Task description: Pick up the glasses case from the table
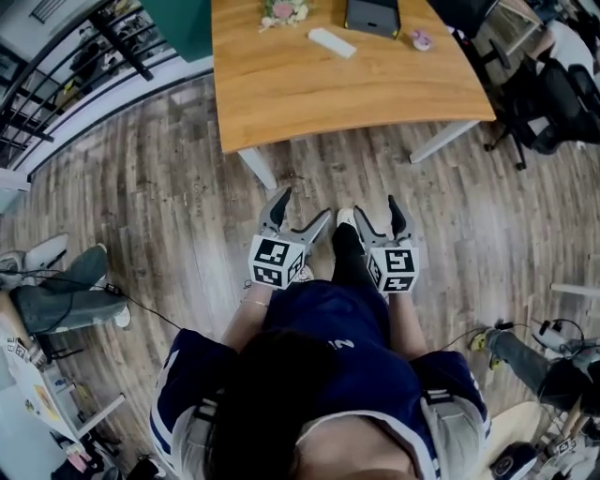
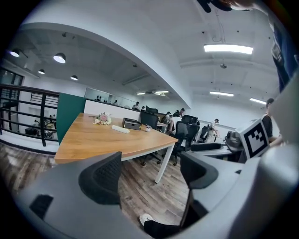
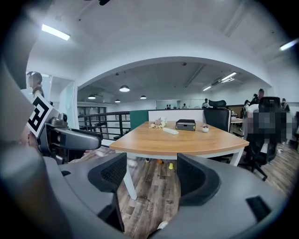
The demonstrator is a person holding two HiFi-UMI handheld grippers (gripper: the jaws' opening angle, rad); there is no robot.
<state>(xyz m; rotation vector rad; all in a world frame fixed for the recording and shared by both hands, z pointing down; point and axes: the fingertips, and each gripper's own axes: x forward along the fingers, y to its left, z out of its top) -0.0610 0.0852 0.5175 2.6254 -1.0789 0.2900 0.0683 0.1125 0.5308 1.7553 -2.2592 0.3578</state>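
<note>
Two hand-held grippers are held side by side in front of the person's body, above a wood-plank floor [image 1: 169, 187] and well short of the table [image 1: 281, 103]. In the head view the left gripper [image 1: 302, 211] is seen at the left and the right gripper [image 1: 377, 211] just beside it at the right, each with its marker cube turned up toward the camera. In the left gripper view the left gripper's [image 2: 152, 170] jaws are spread apart, and only floor, a table leg and the tip of a shoe [image 2: 145, 218] are seen in the gap. In the right gripper view the right gripper's [image 3: 152, 175] jaws are likewise set wide, with nothing but floor and the table edge between them; no object is held by either tool. The glasses case [image 1: 332, 42], a white oblong, is found lying flat on the far part of the wooden tabletop, well apart from both grippers. It is flanked by a small bunch of flowers [image 1: 284, 11] on its left and a dark box [image 1: 372, 16] on its right, and a small pink item [image 1: 421, 38] is set beyond the box. The case is also seen in the left gripper view [image 2: 120, 129] and the right gripper view [image 3: 170, 131], untouched. Black office chairs [image 1: 553, 103] are parked past the table's right end, and a dark railing [image 1: 56, 66] is seen at the left.
</note>
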